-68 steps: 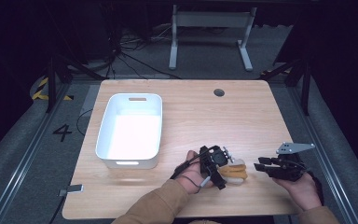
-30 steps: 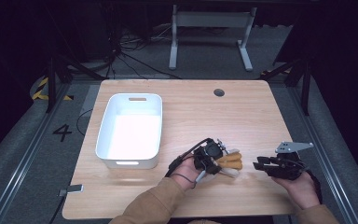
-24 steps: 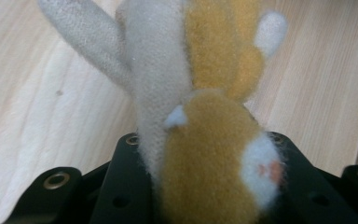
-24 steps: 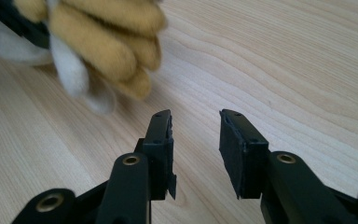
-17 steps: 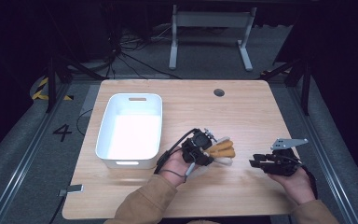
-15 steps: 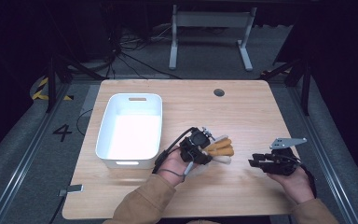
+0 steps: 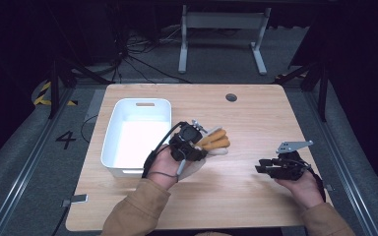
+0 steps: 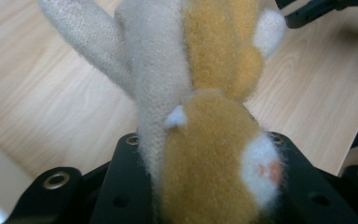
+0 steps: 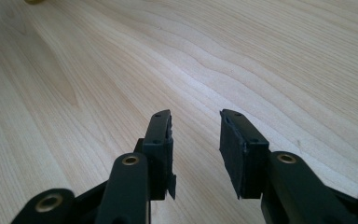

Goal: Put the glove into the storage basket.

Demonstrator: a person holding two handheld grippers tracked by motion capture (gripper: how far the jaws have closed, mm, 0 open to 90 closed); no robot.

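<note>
Light wooden table; white bin rests on left part.

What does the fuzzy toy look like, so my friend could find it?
On the wooden table, just right of the white plastic bin, the left gripper is shut on the tan-and-cream plush toy animal. It is the one soft, furry thing there.

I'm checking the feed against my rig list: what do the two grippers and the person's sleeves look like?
Both grippers are black with two flat jaws fixed by brass-coloured rivets. The left gripper trails a thin black cable looping past the wrist. The right gripper carries a grey three-cornered plate on top. The sleeves are tan-brown.
</note>
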